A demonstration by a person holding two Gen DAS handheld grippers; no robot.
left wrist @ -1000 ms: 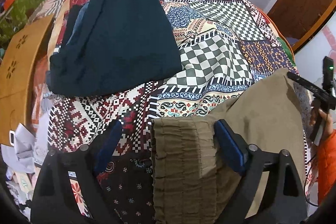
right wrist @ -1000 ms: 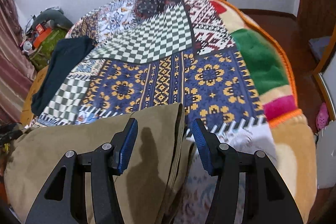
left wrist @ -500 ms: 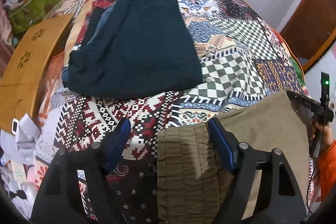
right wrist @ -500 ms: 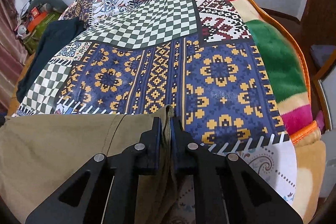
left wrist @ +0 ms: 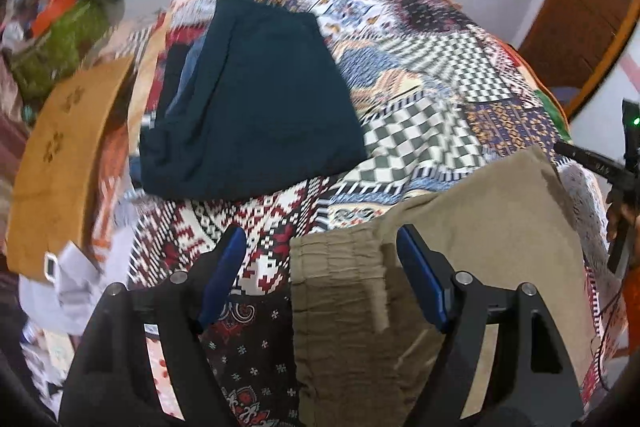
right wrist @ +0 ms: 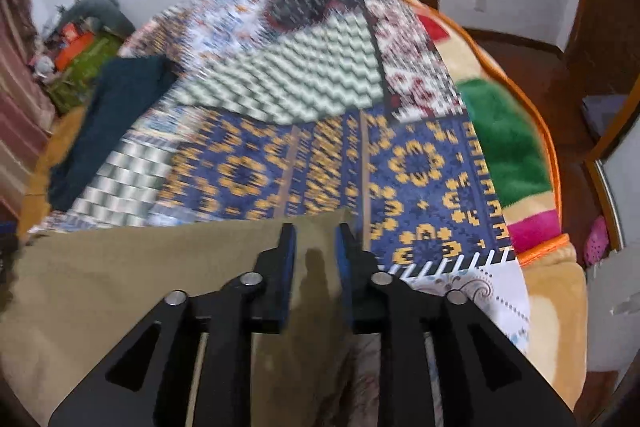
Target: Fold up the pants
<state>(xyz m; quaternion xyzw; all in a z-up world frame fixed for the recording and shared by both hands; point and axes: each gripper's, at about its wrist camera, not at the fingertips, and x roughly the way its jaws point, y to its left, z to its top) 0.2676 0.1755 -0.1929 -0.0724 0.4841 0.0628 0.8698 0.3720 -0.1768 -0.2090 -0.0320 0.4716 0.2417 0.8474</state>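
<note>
Khaki pants (left wrist: 460, 219) lie spread across the near part of the patchwork blanket (left wrist: 420, 131). Their gathered waistband (left wrist: 336, 287) sits between the wide-apart fingers of my left gripper (left wrist: 319, 231), which is open; neither pad presses on it. In the right wrist view the far corner of the pants (right wrist: 140, 267) runs under my right gripper (right wrist: 316, 227). Its jaws are opening, a narrow gap apart, with the khaki corner between them and the pads not pressing. Both views are blurred by motion.
A folded dark teal garment (left wrist: 256, 99) lies farther back on the left of the blanket (right wrist: 280, 155). A wooden board (left wrist: 60, 155) and a cluttered green bag (left wrist: 60, 39) stand off the bed's left side. The wooden floor (right wrist: 540, 67) is to the right.
My right gripper shut on the pants' corner, then parted its jaws a little and lifted. My left gripper narrowed slightly and rose, showing more of the room.
</note>
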